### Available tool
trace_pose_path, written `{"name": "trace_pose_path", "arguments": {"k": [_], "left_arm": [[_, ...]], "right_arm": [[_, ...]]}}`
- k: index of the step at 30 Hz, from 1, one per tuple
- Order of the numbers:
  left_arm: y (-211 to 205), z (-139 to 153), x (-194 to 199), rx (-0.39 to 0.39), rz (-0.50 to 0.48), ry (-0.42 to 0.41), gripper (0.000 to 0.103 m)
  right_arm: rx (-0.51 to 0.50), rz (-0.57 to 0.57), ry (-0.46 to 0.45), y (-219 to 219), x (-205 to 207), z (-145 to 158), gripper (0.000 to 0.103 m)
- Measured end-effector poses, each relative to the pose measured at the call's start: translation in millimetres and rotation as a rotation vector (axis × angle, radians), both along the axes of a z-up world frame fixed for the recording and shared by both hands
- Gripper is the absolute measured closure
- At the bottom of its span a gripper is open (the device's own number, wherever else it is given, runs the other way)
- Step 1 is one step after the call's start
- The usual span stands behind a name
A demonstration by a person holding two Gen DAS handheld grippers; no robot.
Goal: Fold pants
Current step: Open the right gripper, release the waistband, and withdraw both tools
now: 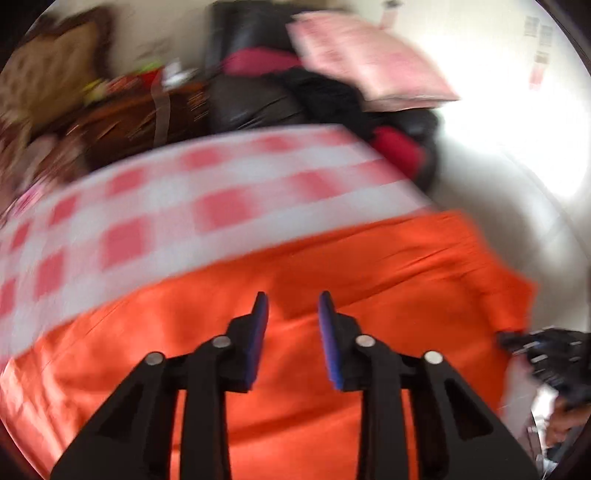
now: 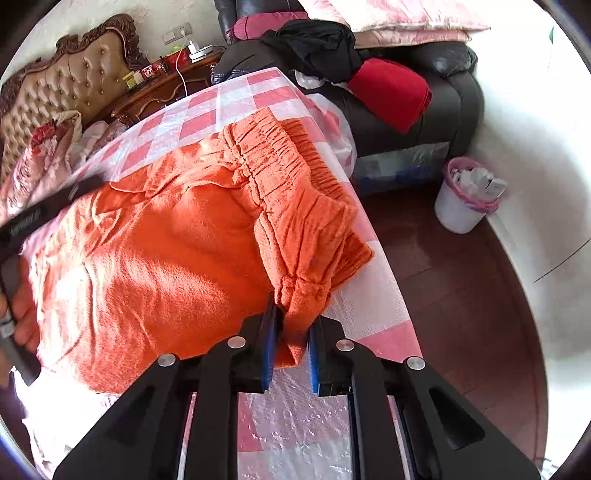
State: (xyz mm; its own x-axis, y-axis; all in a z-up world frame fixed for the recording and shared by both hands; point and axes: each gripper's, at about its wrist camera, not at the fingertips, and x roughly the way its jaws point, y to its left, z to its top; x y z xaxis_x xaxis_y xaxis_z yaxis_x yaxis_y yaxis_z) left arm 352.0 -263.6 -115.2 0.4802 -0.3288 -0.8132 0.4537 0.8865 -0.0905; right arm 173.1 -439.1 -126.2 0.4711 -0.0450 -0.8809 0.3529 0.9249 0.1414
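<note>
The orange pants (image 2: pixel 177 229) lay spread over a table covered with a red-and-white checked cloth (image 2: pixel 236 107), filling the middle of the right wrist view, with their gathered elastic waistband (image 2: pixel 273 155) running from upper centre down toward the lower centre of the frame. The right gripper (image 2: pixel 291 332), at the bottom centre of that view, was clamped on a bunched corner of the waistband near the table's right-hand edge, the fabric pinched between its blue pads (image 2: pixel 269 350). In the blurred left wrist view, the left gripper (image 1: pixel 293 321) hung above the orange cloth in the lower centre of the frame, its blue pads apart with nothing between them. A hand (image 2: pixel 26 314) gripping that tool's handle showed at the left edge of the right wrist view. Beyond the table, in the upper part of the frame, stood a dark leather sofa (image 2: pixel 458 96) bearing a folded red garment (image 2: pixel 391 92), black clothing (image 2: pixel 317 48) and a pink cushion (image 2: pixel 406 18). A white waste bin (image 2: pixel 458 206) stood on the dark floor at the right, and a tufted headboard (image 2: pixel 62 85) showed at the upper left.
</note>
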Motion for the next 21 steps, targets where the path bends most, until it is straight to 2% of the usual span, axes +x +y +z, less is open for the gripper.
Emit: {"name": "trace_pose_path", "arguments": {"k": [1,2,3,5,8,10,11,12,14,17,19,21], "left_arm": [[19.4,-9.6,9.0,0.026,0.065,0.025,0.080],[39.2,-13.0,15.5,-0.023,0.093,0.045,0.095],[56.8,-10.7,18.7,-0.065,0.120,0.046,0.089],[88.6,0.0,17.7,0.004,0.215,-0.050,0.077],[157.6,15.9,-1.2,0.021,0.366,-0.153,0.060],[211.1,25.5,-25.2,-0.013,0.414,-0.170,0.060],[239.9,31.0,-43.0,-0.018,0.449,-0.189,0.059],[271.2,36.8,-61.9,-0.017,0.495,-0.209,0.059],[342.8,41.0,-102.8,-0.046,0.624,-0.194,0.059],[442.4,39.7,-166.3,-0.139,0.788,-0.206,0.061],[491.6,30.6,-199.8,-0.218,0.833,-0.176,0.061],[519.4,19.8,-220.3,-0.264,0.854,-0.147,0.061]], "right_arm": [[-0.016,-0.002,0.004,2.2,0.5,0.3,0.093],[-0.028,-0.006,0.009,4.3,1.2,0.8,0.092],[-0.036,-0.011,0.014,5.1,2.2,1.0,0.092],[-0.057,-0.017,0.028,7.0,4.8,1.5,0.091],[-0.052,-0.047,0.039,5.9,7.3,1.8,0.088],[-0.051,-0.071,0.048,5.1,9.0,2.6,0.085],[-0.059,-0.086,0.052,5.6,9.8,3.4,0.075],[-0.085,-0.114,0.058,5.6,9.5,4.8,0.057],[-0.125,-0.180,0.059,2.9,5.3,8.7,0.047],[-0.151,-0.274,0.027,-3.5,-7.5,22.2,0.044],[-0.234,-0.343,0.004,3.0,-16.7,37.5,0.044],[-0.326,-0.354,-0.044,21.7,-20.8,56.1,0.043]]}}
